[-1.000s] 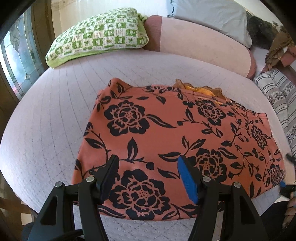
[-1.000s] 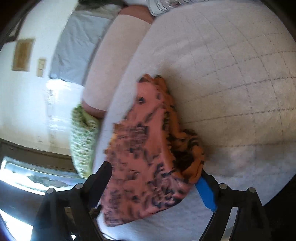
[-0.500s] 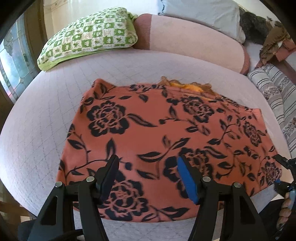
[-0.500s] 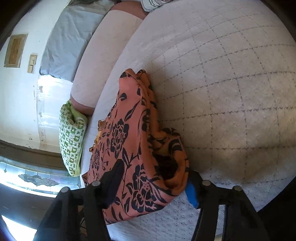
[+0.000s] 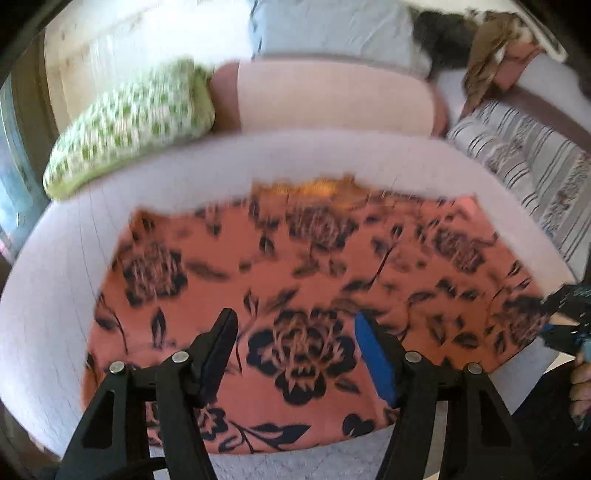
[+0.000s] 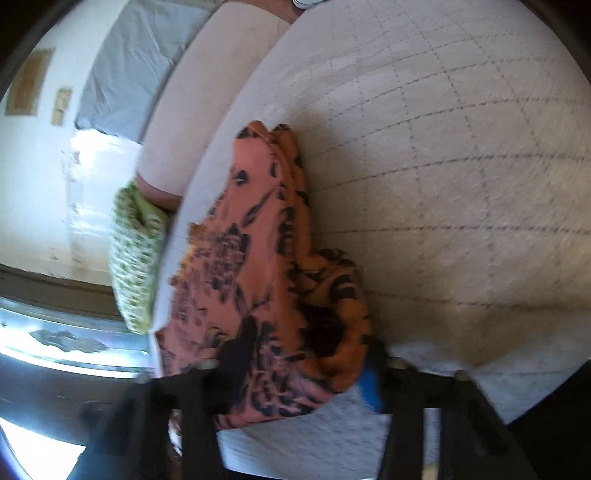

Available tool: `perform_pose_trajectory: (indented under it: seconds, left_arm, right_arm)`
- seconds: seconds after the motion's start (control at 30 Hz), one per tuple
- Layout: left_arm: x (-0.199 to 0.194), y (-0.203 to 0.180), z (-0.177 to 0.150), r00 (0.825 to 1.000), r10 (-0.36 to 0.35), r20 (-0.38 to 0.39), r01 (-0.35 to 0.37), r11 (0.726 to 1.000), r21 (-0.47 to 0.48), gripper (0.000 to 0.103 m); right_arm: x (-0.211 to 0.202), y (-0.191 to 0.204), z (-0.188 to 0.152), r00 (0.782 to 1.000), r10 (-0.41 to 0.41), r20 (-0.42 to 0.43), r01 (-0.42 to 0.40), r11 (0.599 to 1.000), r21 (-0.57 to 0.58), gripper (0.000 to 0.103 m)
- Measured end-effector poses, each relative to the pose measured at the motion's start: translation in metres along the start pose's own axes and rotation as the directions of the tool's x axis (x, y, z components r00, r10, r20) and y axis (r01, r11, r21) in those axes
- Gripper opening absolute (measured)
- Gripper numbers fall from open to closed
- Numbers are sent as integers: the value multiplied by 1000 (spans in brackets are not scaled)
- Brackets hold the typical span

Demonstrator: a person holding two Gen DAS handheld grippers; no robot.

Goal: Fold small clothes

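Spread flat across the pale quilted bed cover (image 5: 55, 302), the orange cloth with black flowers (image 5: 303, 280) lay with its near edge close to the edge of the bed, and both views were smeared by motion blur. Over that near edge the left gripper (image 5: 295, 338) hung with its jaws wide apart, nothing between them, one finger black and the other faced with a blue pad (image 5: 375, 360); whether the fingers touched the fabric could not be told. At the cloth's right end the right gripper (image 5: 565, 317) showed in the left wrist view as a dark blurred shape at the corner of the fabric. From its own camera the right gripper (image 6: 299, 365) had a bunched fold of the cloth (image 6: 258, 266) lying between its two fingers, the jaws set fairly wide around it, but the blur made it impossible to tell whether they pinched the fabric or merely stood either side of it. Beyond the cloth, at the head of the bed, a green and white checked pillow (image 5: 133, 122) rested beside a long pinkish bolster (image 5: 332, 98), with a grey pillow (image 5: 332, 29) behind that, and a striped blanket (image 5: 524, 162) lay off to the right
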State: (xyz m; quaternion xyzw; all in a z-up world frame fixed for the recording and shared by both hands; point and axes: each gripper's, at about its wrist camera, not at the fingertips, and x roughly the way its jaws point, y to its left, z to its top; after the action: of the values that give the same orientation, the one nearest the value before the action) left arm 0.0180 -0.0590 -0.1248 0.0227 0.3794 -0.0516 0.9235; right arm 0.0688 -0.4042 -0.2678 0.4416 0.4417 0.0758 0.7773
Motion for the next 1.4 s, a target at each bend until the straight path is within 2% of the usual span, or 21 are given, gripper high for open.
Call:
perform_pose_trajectory:
  seconds: [0.03, 0.1, 0.13, 0.17, 0.2, 0.27, 0.33, 0.43, 0.53, 0.63, 0.7, 0.77, 0.8, 0.83, 0.87, 0.93, 1.03, 1.17, 1.3, 1.37, 1.4]
  left_arm:
    - [6, 1, -2, 1000, -12, -19, 12, 1000, -8, 68]
    - [41, 3, -14, 986, -32, -167, 31, 999, -8, 69]
    - [54, 2, -25, 988, -17, -152, 21, 999, 29, 73]
    - [50, -4, -27, 994, 4, -112, 4, 998, 70, 73]
    - [48, -5, -26, 992, 7, -123, 3, 997, 78, 71]
    - [38, 8, -15, 985, -92, -149, 90, 996, -20, 68]
    - [19, 34, -6, 982, -154, -107, 138, 981, -139, 61]
    - [-23, 79, 0, 993, -117, 16, 117, 962, -247, 61]
    - [-74, 137, -8, 990, -26, 141, 76, 929, -363, 61]
    - [-101, 187, -29, 986, 56, 159, 26, 881, -472, 61]
    - [-103, 209, -44, 987, 87, 138, -2, 853, -523, 61]
    - [-100, 227, -62, 990, 103, 98, -31, 830, -556, 61]
    - [-98, 233, -70, 992, 103, 75, -43, 824, -565, 61]
    - [-96, 233, -73, 994, 98, 55, -50, 822, -567, 61]
    - [-96, 232, -77, 994, 94, 51, -49, 824, -565, 61]
    - [-99, 234, -85, 993, 109, 52, -61, 827, -559, 61]
    - [-98, 237, -90, 995, 83, 50, -40, 822, -568, 61]
    - [-109, 233, -92, 993, 87, 81, -29, 838, -545, 61]
    - [-103, 241, -92, 993, 82, 79, -22, 818, -575, 61]
    - [-100, 246, -95, 996, 60, 63, -10, 801, -598, 61]
    - [-99, 247, -95, 997, 54, 59, -7, 798, -603, 61]
  right_arm:
    - [0, -1, 0, 1000, -5, -3, 5, 1000, 0, 32]
    - [0, -2, 1, 1000, -20, -7, 20, 1000, -12, 25]
    - [1, 1, 1, 999, -39, -8, 38, 999, -33, 22]
    - [1, 7, 1, 998, -66, -8, 66, 995, -69, 20]
    - [2, 15, 2, 996, -88, -7, 87, 991, -99, 16]
    - [-3, 37, 1, 994, -108, 16, 110, 982, -157, 15]
    - [-13, 72, -2, 994, -89, 61, 100, 967, -234, 14]
    - [-27, 148, -15, 995, -9, 98, 44, 930, -364, 14]
    - [-20, 229, -47, 996, 65, 65, -24, 864, -503, 14]
    - [14, 300, -99, 995, 94, -30, -92, 775, -625, 14]
    - [51, 320, -126, 994, 54, -100, -106, 744, -660, 14]
    - [123, 322, -160, 977, -66, -203, -94, 723, -684, 14]
    - [157, 313, -171, 958, -128, -255, -84, 728, -680, 14]
    - [189, 298, -180, 929, -194, -315, -67, 749, -659, 16]
    - [202, 288, -183, 925, -183, -333, -70, 779, -623, 16]
    - [191, 292, -180, 938, -135, -318, -93, 788, -609, 14]
    - [171, 308, -172, 949, -88, -302, -129, 766, -629, 14]
    - [144, 338, -170, 960, 2, -280, -185, 756, -628, 14]
    - [129, 357, -183, 956, 83, -280, -245, 748, -616, 14]
    - [154, 358, -203, 951, 36, -307, -231, 741, -631, 15]
    - [181, 349, -216, 946, -54, -321, -179, 738, -650, 17]
